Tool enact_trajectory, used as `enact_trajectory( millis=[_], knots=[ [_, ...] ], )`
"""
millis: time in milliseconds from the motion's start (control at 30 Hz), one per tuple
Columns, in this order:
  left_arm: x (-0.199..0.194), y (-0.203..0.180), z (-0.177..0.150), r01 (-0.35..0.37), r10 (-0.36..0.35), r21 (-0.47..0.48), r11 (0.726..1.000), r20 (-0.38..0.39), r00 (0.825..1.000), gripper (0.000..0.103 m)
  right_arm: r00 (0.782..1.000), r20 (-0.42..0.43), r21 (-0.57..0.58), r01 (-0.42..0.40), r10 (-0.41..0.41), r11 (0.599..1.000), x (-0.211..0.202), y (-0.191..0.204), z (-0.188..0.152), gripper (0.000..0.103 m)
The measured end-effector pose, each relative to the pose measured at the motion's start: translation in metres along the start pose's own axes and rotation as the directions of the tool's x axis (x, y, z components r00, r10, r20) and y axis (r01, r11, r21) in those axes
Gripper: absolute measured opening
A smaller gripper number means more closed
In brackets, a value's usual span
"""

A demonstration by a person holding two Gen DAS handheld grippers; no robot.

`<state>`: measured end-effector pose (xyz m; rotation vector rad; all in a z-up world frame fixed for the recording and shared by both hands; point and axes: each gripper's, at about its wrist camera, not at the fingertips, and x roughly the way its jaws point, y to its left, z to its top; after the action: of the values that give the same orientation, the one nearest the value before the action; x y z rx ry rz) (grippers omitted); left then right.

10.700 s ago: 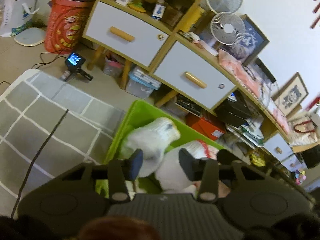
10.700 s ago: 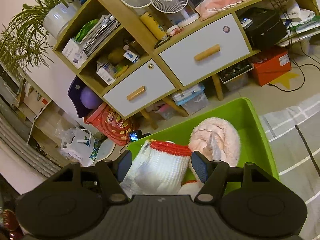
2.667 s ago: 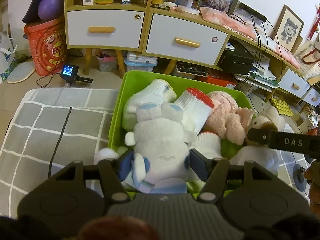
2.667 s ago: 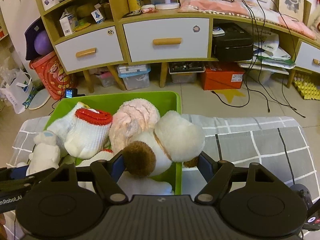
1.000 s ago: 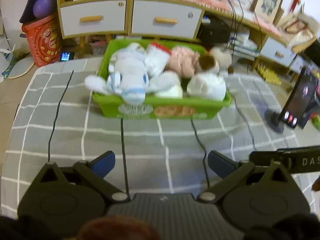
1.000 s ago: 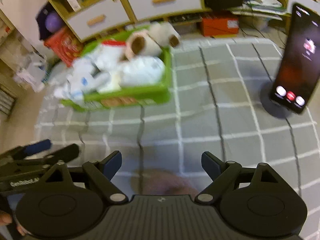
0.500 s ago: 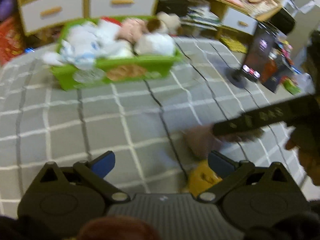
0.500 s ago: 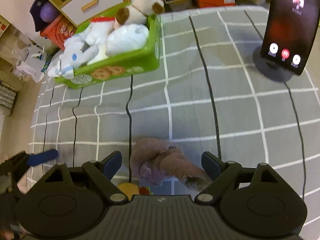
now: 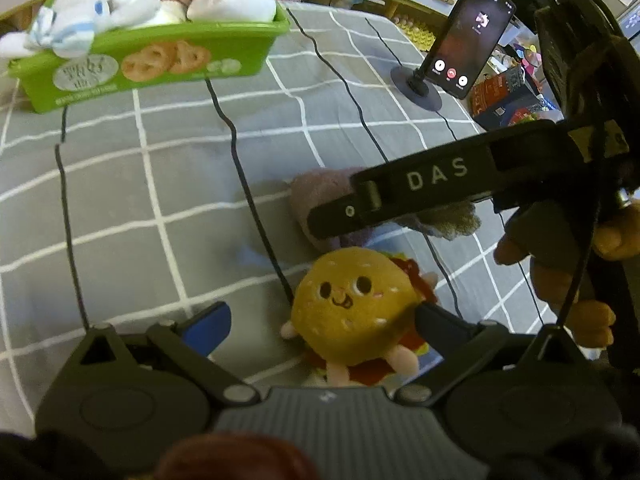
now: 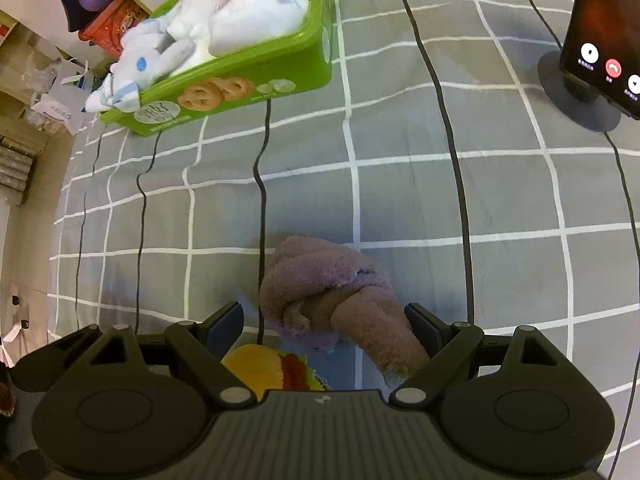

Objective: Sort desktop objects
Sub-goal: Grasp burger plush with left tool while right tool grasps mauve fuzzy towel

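A yellow burger plush (image 9: 352,308) lies on the grey checked cloth (image 9: 168,184). My left gripper (image 9: 322,320) hangs open over it, the plush sitting close to the right-hand finger. Just beyond it lies a purple and brown plush (image 10: 320,280), between the wide open fingers of my right gripper (image 10: 324,322); the pads stand clear of it. In the left wrist view one right gripper finger (image 9: 440,184) crosses over this purple plush (image 9: 320,192) and hides part of it. The burger plush (image 10: 260,364) shows at the lower edge of the right wrist view.
A green bin (image 10: 248,80) full of soft toys stands at the far side of the cloth. A phone on a round stand (image 9: 468,36) is at the far right. A hand (image 9: 560,264) holds the right gripper. Shelves and boxes lie beyond the cloth's edge.
Both grippers have sunk toward the cloth and tipped downward. The burger plush has come between the left fingers, and the purple plush now sits larger between the right fingers.
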<state>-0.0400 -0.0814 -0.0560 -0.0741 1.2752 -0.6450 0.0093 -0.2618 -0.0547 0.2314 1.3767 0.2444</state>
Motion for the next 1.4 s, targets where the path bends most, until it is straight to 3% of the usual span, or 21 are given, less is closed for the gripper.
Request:
enact_trajectory(
  millis=[267, 500, 700, 1067, 1233, 1400],
  knots=[
    [0.012, -0.003, -0.002, 0.064, -0.065, -0.028, 0.998, -0.038, 0.997, 0.093, 1.0, -0.015, 0.004, 0.001, -0.001, 1.0, 0.007, -0.006, -0.002, 0.085],
    [0.02, -0.006, -0.005, 0.105, -0.108, -0.046, 0.993, -0.062, 0.992, 0.085, 0.998, -0.025, 0.013, -0.057, 0.057, 0.998, 0.008, -0.009, -0.004, 0.065],
    [0.023, -0.011, -0.008, 0.115, -0.117, -0.035, 0.993, -0.072, 0.99, 0.082, 0.999, -0.005, -0.012, -0.053, 0.053, 0.999, 0.005, -0.003, -0.006, 0.059],
    [0.038, -0.016, -0.013, 0.127, -0.131, -0.052, 0.991, -0.099, 0.986, 0.078, 0.997, 0.024, -0.001, -0.076, 0.076, 0.997, -0.006, -0.006, -0.003, 0.058],
    [0.036, -0.019, -0.013, 0.131, -0.135, -0.054, 0.99, -0.083, 0.987, 0.065, 0.997, 0.024, 0.004, -0.075, 0.075, 0.997, -0.008, -0.009, -0.003, 0.058],
    [0.03, -0.021, -0.011, 0.121, -0.123, -0.044, 0.992, -0.063, 0.99, 0.061, 0.996, 0.033, 0.01, -0.083, 0.083, 0.996, -0.011, -0.011, -0.002, 0.058]
  ],
)
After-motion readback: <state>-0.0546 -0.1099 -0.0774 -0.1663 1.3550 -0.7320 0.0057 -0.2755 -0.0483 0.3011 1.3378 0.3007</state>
